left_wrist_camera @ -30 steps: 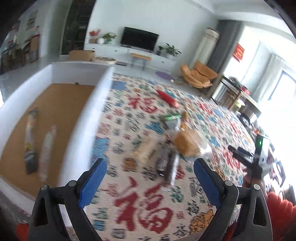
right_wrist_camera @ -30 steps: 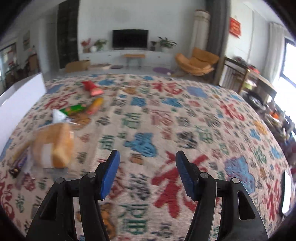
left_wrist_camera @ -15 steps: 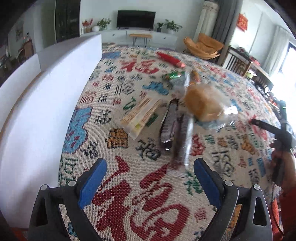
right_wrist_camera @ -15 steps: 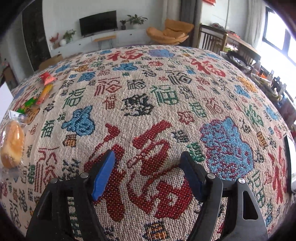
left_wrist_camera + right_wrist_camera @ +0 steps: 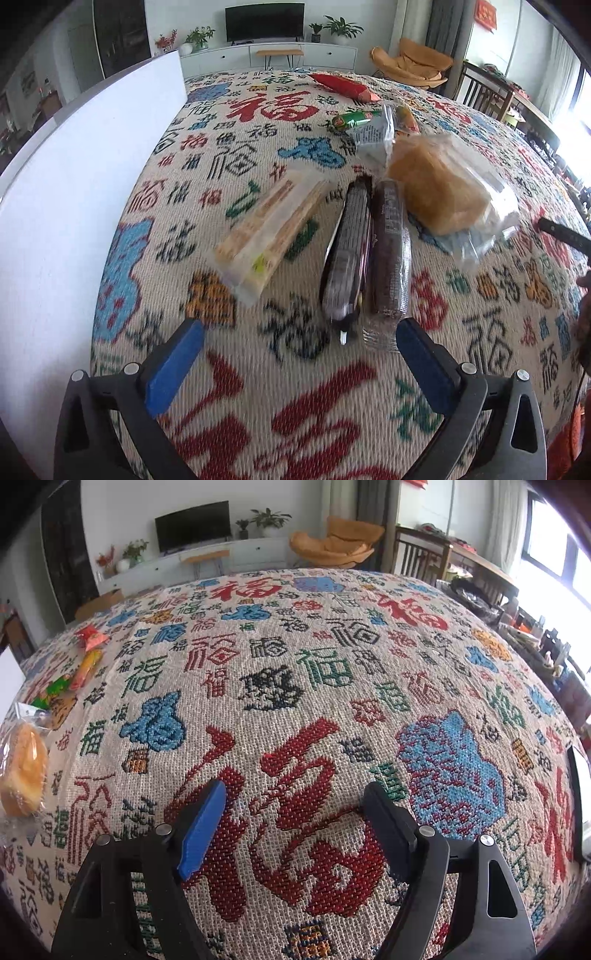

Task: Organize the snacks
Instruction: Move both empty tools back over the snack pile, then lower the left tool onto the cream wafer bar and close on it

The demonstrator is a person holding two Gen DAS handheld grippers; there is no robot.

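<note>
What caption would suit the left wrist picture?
Open left gripper hovers over two dark snack packs beside a wrapped bread on patterned cloth.

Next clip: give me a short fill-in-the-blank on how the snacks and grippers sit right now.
1. Both the left gripper and the right gripper hold ____.
2. The two dark snack bars lie ____ each other.
3. The bagged bread lies to the ____ of the bars in the left wrist view.
4. The white box wall stands at that view's ____ edge.

Missing words: nothing; beside; right; left
</note>
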